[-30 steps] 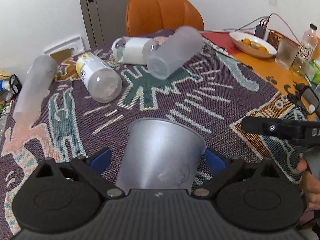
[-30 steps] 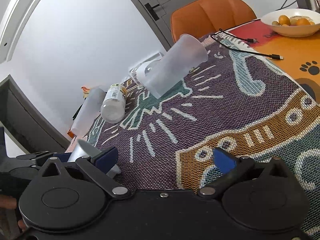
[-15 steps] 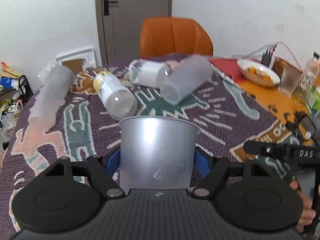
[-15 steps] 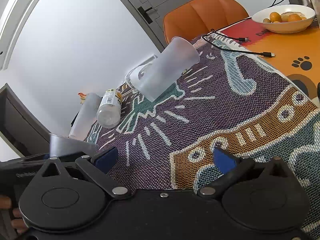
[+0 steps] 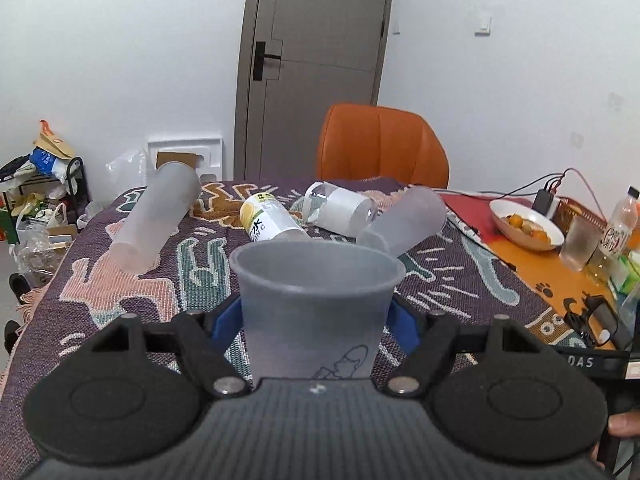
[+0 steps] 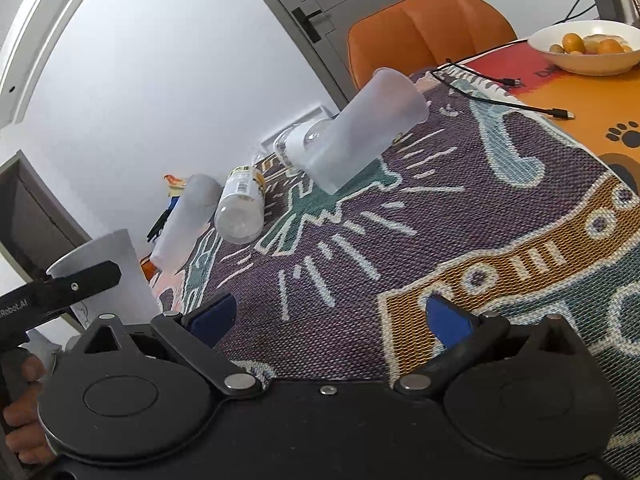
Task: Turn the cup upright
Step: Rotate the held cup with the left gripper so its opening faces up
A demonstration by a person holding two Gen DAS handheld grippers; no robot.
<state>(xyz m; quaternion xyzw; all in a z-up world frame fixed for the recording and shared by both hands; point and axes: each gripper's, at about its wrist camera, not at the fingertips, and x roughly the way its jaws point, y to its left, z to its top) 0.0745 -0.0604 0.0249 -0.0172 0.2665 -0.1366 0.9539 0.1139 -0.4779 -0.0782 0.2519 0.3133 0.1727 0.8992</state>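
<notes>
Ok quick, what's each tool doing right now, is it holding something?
Left tool: closed on the grey cup, mouth up.
Right tool: open, holding nothing, over the patterned cloth.

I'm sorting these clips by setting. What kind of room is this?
Most likely a home dining room: a table under a patterned woven cloth, an orange chair pushed up to it, a bowl of fruit, and a gray interior door. Bags clutter a rack by the wall.
</notes>
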